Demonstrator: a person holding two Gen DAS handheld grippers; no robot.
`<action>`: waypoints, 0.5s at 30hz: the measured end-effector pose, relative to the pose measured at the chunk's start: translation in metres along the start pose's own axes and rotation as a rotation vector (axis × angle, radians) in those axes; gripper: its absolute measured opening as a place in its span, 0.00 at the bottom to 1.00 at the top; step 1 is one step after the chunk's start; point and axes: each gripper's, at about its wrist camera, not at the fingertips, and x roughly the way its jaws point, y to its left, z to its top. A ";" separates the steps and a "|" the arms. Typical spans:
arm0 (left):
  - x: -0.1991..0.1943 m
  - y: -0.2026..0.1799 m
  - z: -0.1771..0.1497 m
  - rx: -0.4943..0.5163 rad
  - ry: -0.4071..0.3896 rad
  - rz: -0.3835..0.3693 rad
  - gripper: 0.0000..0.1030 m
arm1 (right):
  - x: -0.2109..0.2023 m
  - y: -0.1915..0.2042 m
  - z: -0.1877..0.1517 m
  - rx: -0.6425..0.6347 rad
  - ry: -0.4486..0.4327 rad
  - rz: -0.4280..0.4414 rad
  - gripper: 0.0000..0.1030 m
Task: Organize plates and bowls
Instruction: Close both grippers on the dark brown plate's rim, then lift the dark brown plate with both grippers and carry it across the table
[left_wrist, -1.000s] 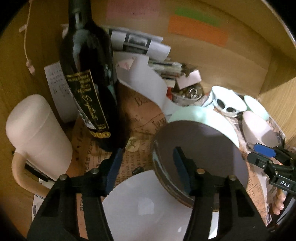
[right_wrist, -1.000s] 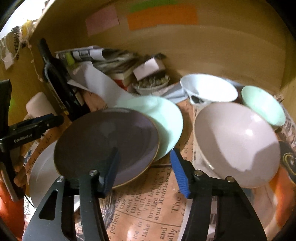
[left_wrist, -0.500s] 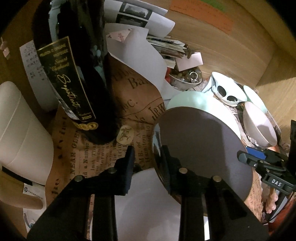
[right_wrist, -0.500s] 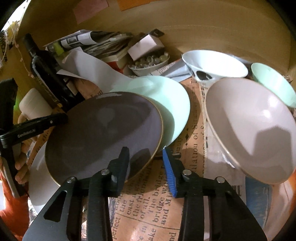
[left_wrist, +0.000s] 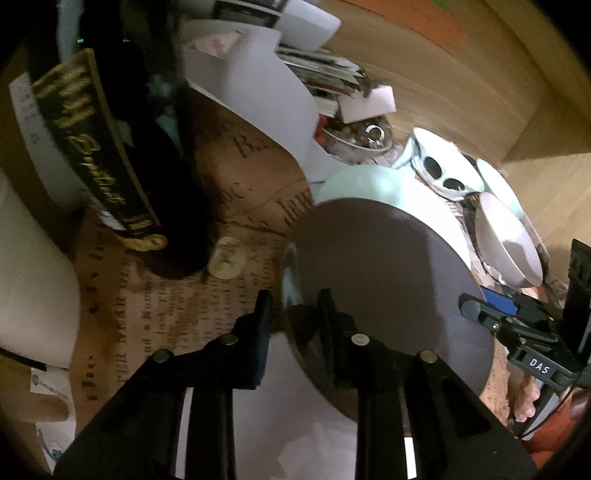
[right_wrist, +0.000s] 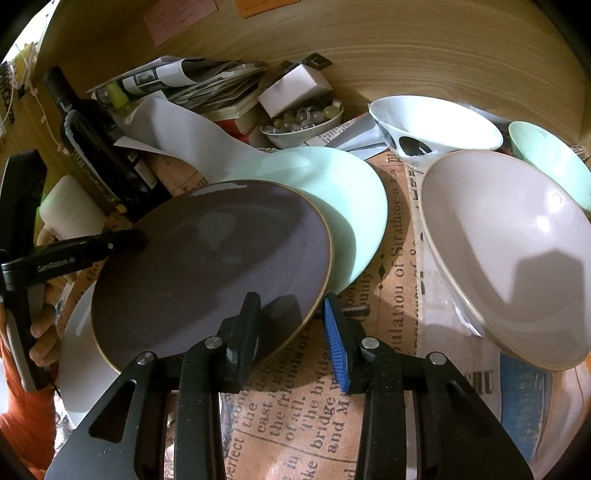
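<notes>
While both grippers sit at opposite edges of the dark purple plate, each straddles its rim. Left gripper: jaws closing, one finger over the plate's top face and the other outside its rim, the rim between them; whether the pads already press on it cannot be told. Right gripper: jaws narrowed around the near rim, the black finger lying over the plate's surface and the blue-padded finger just outside the edge; contact is unclear. The purple plate is tilted, overlapping a mint green plate just beyond it and a white plate beneath its left side, as seen from the right gripper. To the right of the right gripper stands a large pale pink bowl; beyond that, a white patterned bowl and a mint green bowl. Ahead and left of the left gripper stands a dark wine bottle, with a white jug further left. All rest on newsprint paper.
</notes>
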 end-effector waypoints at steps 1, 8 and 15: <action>0.000 -0.002 0.000 0.005 -0.004 0.011 0.22 | 0.000 0.000 0.000 0.002 -0.001 0.002 0.31; -0.003 -0.008 -0.002 0.019 -0.022 0.040 0.22 | -0.002 0.000 -0.002 0.013 -0.008 0.000 0.30; -0.008 -0.015 -0.010 0.035 -0.042 0.048 0.22 | -0.007 -0.002 -0.004 0.020 -0.026 -0.007 0.30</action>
